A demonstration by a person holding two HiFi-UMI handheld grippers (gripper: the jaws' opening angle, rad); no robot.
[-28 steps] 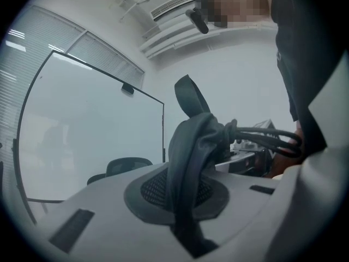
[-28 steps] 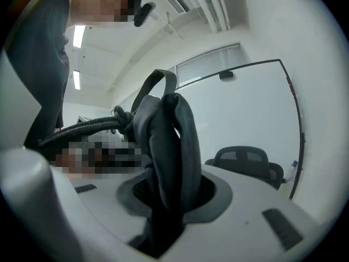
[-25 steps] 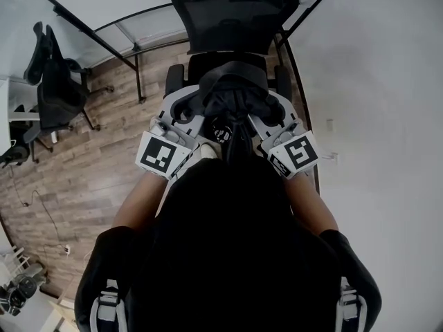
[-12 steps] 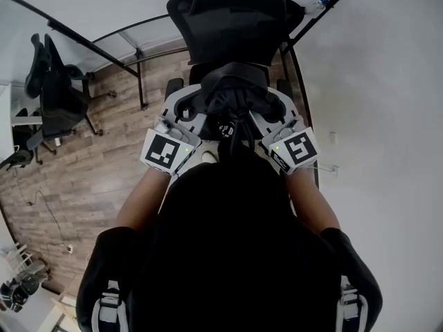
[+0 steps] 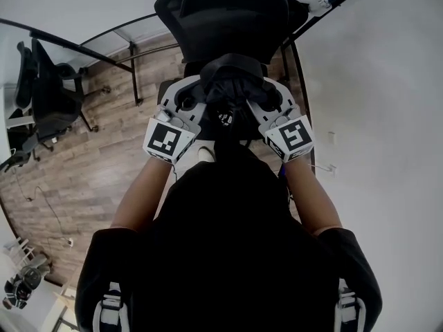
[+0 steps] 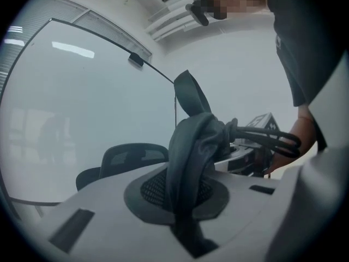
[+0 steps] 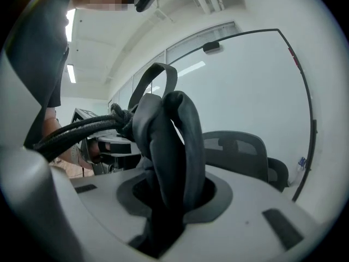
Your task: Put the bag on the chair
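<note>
Most of the black bag (image 5: 232,92) is lost against the person's dark torso (image 5: 235,254). The chair (image 5: 232,16) seat is hidden under it, so the bag probably hangs just above the seat's front edge, in front of the backrest. The left gripper (image 5: 206,92) and right gripper (image 5: 257,94) are each clamped on bunched fabric at the bag's top, side by side. Wood floor (image 5: 83,164) on the left with a second chair (image 5: 48,95), white wall (image 5: 381,116) on the right.

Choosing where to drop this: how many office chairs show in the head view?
2. One chair straight ahead at top centre; a second chair at the far left. Others may be out of view.
</note>
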